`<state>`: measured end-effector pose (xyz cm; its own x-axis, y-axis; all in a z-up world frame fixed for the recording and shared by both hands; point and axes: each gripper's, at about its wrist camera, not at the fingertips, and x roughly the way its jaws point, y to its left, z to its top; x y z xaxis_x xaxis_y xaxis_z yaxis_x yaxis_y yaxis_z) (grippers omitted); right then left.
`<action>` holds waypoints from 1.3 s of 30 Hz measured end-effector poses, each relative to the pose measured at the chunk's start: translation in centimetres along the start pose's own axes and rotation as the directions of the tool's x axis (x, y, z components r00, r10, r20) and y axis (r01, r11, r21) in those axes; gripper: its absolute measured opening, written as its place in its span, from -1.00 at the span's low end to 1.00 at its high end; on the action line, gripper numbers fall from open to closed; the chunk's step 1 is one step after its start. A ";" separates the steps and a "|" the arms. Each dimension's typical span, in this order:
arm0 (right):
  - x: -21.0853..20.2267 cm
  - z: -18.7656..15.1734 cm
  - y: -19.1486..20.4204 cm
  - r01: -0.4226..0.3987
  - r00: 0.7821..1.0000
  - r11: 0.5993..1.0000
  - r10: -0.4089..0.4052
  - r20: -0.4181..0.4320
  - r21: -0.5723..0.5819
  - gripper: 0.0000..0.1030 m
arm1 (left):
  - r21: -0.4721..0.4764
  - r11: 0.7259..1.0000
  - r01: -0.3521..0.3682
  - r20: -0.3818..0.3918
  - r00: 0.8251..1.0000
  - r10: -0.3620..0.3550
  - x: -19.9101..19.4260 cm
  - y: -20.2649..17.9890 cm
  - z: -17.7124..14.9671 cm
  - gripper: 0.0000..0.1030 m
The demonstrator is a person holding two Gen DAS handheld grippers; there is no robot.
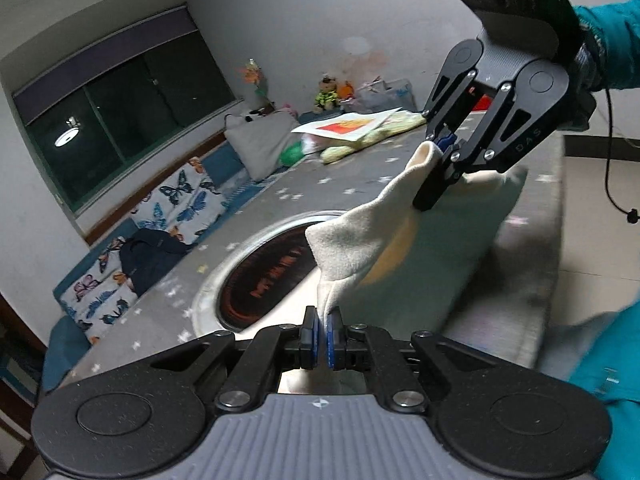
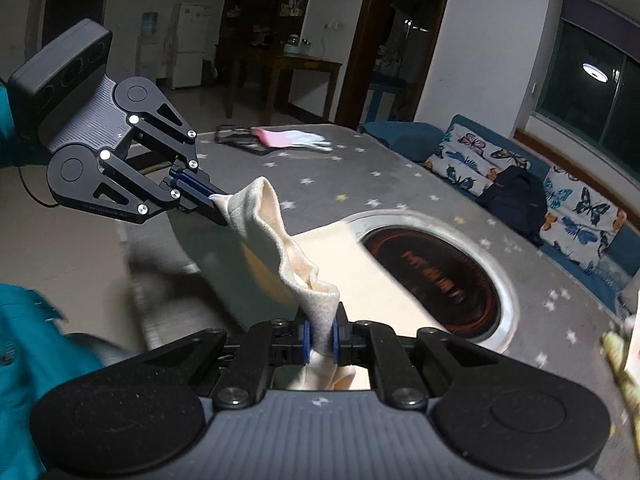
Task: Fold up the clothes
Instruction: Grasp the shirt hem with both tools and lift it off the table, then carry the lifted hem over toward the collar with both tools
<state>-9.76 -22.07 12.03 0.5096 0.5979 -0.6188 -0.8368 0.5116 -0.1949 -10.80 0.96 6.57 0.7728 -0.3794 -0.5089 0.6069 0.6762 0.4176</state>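
Observation:
A cream-coloured garment [image 1: 356, 236] hangs stretched between my two grippers above the grey star-patterned table [image 1: 280, 196]. My left gripper [image 1: 322, 330] is shut on one edge of it. My right gripper [image 1: 442, 148] is shut on the other edge, up and to the right. In the right wrist view my right gripper [image 2: 320, 334] pinches the cloth [image 2: 288, 252], and my left gripper [image 2: 214, 204] holds its far end. The rest of the cloth [image 2: 360, 276] drapes down onto the table, blurred.
A round metal-rimmed inset [image 1: 264, 276] with a dark centre sits in the table [image 2: 360, 184]. A pink-and-white glove [image 2: 296, 138] lies at one end; a yellow-green cloth [image 1: 372, 136] and a paper lie at the other. A butterfly-print sofa [image 2: 520, 184] with a dark bag runs alongside.

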 end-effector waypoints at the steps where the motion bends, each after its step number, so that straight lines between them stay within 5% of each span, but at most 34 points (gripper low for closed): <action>1: 0.6 0.4 -0.8 0.007 1.000 1.000 -0.007 -0.003 -0.005 -0.83 | 0.000 1.000 -0.007 -0.003 1.000 0.007 0.9 0.6 0.1 -0.91; 14: 13.9 0.1 -9.0 0.134 0.986 0.987 -0.123 -0.115 0.091 -0.82 | -0.076 0.991 -0.113 -0.137 0.985 0.102 14.5 5.5 -0.4 -0.90; 18: 16.2 -1.2 -9.5 0.200 0.974 0.971 -0.182 -0.134 0.131 -0.60 | -0.092 0.987 -0.132 -0.179 0.977 0.114 16.6 5.8 -0.9 -0.81; 20: 16.6 -1.7 -9.6 0.214 0.971 0.964 -0.193 -0.144 0.155 -0.43 | -0.104 0.984 -0.144 -0.195 0.973 0.122 17.0 5.9 -1.2 -0.77; 30: 13.6 -3.1 -10.1 0.272 0.961 0.935 -0.251 -0.117 0.229 -0.38 | -0.152 0.960 -0.236 -0.193 0.960 0.205 16.4 6.7 -1.4 -0.45; 39: 12.8 -2.5 -9.9 0.192 0.981 0.927 -0.178 -0.071 0.322 -0.40 | -0.253 0.937 -0.241 -0.155 0.966 0.207 13.0 7.9 -1.4 -0.50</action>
<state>4.53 -21.02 4.20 0.6353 0.4518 -0.6263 -0.6137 0.7877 -0.0542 3.75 2.21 2.21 0.8432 -0.1288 -0.5219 0.3354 0.8848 0.3236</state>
